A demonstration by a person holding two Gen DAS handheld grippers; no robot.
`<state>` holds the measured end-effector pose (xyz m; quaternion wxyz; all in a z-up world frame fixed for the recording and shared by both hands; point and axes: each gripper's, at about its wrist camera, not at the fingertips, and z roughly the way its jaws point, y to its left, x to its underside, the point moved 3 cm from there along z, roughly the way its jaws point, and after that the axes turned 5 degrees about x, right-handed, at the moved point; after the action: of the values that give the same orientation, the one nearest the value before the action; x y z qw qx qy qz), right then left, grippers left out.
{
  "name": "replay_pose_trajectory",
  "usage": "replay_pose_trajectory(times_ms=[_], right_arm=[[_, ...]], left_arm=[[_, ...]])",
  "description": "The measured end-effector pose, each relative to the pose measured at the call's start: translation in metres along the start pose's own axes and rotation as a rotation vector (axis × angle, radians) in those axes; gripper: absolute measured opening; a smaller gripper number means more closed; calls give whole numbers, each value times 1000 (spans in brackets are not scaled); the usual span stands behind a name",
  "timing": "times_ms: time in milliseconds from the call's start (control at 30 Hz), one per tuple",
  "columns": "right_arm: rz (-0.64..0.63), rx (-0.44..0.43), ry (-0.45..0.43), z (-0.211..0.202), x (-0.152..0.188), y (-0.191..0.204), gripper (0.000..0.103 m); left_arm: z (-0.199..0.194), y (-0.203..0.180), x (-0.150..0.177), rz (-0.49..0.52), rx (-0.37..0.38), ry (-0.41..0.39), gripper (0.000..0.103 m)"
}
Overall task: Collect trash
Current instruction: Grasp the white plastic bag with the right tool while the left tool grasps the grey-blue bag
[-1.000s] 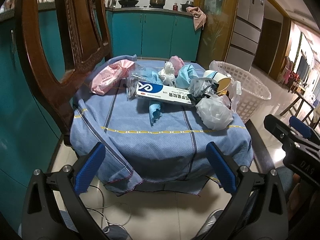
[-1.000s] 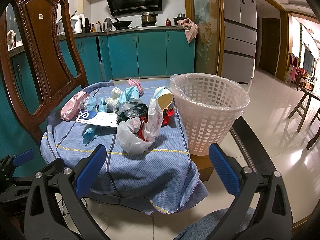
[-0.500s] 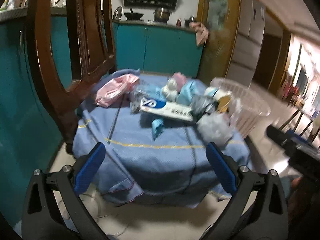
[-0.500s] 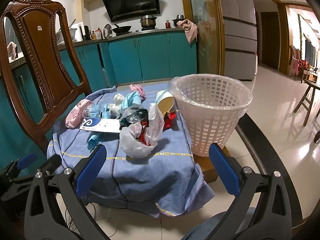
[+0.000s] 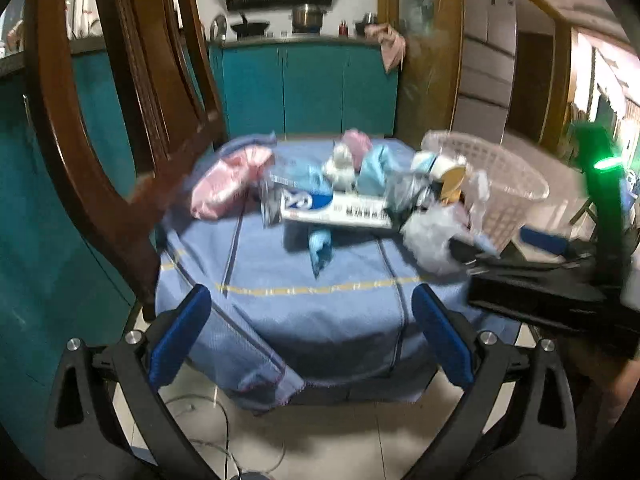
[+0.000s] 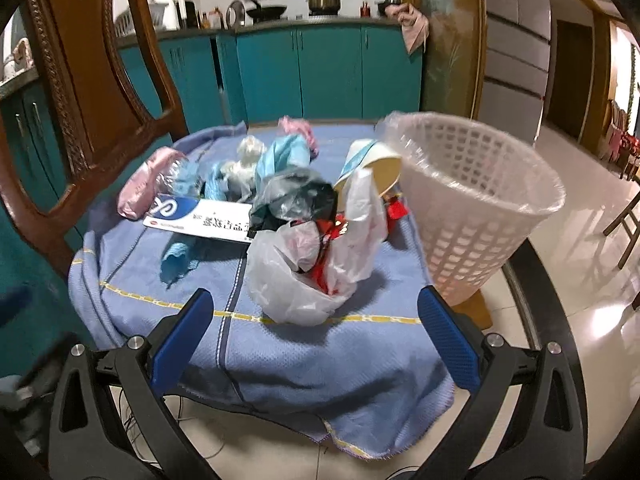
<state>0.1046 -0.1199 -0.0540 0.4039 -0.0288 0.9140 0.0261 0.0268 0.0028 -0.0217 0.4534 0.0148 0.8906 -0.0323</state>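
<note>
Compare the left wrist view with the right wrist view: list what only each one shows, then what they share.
Only the left wrist view shows the right gripper coming in from the right, with a green light behind it.

Only the right wrist view shows red wrappers inside the white plastic bag, and the wooden stand under the basket.

Both show the blue cloth, the white and blue box, the pink packet, the paper cup and the chair back. Both pairs of fingers are open and empty.

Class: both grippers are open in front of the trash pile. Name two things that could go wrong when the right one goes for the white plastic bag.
The white plastic bag gapes open, so red scraps could spill. It leans on the paper cup, which might roll off. The basket is lined, light, possibly knocked over.
</note>
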Motion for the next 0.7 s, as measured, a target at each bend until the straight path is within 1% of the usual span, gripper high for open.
replay_pose_trajectory(times_ms=[67,100,133,200,267,300,333,367,467,533,600,700], right_arm=[[8,-8,9,11,-4,3,97],[6,-3,9,16,-6,6,96],[0,9,11,21,-8,8,92],[-11,10,23,28,-9,10,80],[-13,9,49,36,-8,11,56],[-8,1,56,37,-7,11,52],[4,-9,61,36,-7,8,46],[17,-26,57,33,-7,6,38],[39,-67,44,18,-7,-1,31],[39,-86,25,6,-5,-4,28],[43,-121,7,-8,-5,-8,26],[31,-135,-48,-23,-10,-12,24]], left_arm=[[-4,2,-3,-12,28,-7,100],[-5,3,-5,-20,29,-3,100],[-6,6,-6,-33,29,4,100],[-7,13,-8,-65,28,-4,100],[-9,17,-8,-88,47,-5,100],[-9,19,-9,-97,53,-8,100],[-10,21,-9,-104,55,-12,100],[-11,21,-8,-108,55,-13,100],[-6,24,-8,-117,71,7,100],[-2,23,-8,-112,78,18,100],[5,20,-10,-93,93,35,100],[18,14,-17,-43,97,47,100]])
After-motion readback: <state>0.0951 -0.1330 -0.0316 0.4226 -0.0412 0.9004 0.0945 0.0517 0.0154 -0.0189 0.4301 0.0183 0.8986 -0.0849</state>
